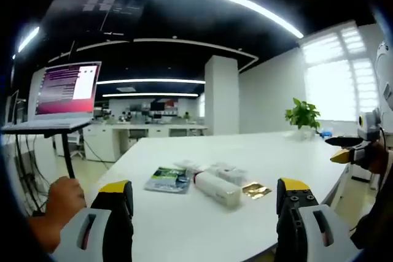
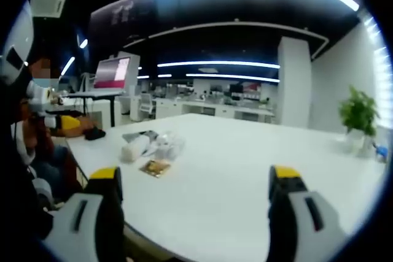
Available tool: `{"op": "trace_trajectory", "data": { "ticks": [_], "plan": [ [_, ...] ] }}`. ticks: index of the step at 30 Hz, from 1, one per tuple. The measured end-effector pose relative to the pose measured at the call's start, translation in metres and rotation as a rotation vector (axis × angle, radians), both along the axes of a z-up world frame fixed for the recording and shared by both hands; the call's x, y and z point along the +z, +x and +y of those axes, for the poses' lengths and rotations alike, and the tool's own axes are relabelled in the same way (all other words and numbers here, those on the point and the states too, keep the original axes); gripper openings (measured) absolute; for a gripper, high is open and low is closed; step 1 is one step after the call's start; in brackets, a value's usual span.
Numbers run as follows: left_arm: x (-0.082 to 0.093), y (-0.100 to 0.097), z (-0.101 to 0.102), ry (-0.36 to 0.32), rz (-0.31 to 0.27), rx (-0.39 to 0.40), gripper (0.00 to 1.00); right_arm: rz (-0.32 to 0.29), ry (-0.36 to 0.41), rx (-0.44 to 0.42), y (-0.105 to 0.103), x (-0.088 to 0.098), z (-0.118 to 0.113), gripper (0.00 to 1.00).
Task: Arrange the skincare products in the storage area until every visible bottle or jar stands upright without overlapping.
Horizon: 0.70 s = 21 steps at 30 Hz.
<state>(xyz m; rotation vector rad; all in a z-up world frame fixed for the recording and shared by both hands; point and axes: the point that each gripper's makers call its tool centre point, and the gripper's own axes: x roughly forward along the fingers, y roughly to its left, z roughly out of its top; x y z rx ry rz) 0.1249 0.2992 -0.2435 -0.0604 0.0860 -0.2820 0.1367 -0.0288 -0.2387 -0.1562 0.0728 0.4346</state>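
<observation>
Left gripper view: skincare products [image 1: 212, 183], seemingly toppled, beyond both spread, empty tongs [image 1: 204, 204].

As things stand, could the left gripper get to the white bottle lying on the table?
Probably yes: the left gripper is open, the white bottle lies straight ahead between its jaws, and bare table lies between.

Both the left hand-held gripper [image 1: 204, 204] and the right hand-held gripper [image 2: 196, 191] hang with jaws spread, holding nothing.
</observation>
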Motion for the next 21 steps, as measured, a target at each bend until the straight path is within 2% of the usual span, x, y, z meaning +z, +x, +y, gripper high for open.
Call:
{"op": "trace_trajectory", "data": {
  "ticks": [11, 21],
  "plan": [
    [-0.0033, 0.0009, -0.0061, 0.024, 0.013, -0.015, 0.99, 0.001, 0.019, -0.006, 0.0032, -0.0010, 0.0003, 1.00],
    [-0.0085, -0.0015, -0.0092, 0.050, 0.021, -0.022, 0.99, 0.002, 0.007, -0.004, 0.0043, -0.0001, 0.0022, 1.00]
  ]
}}
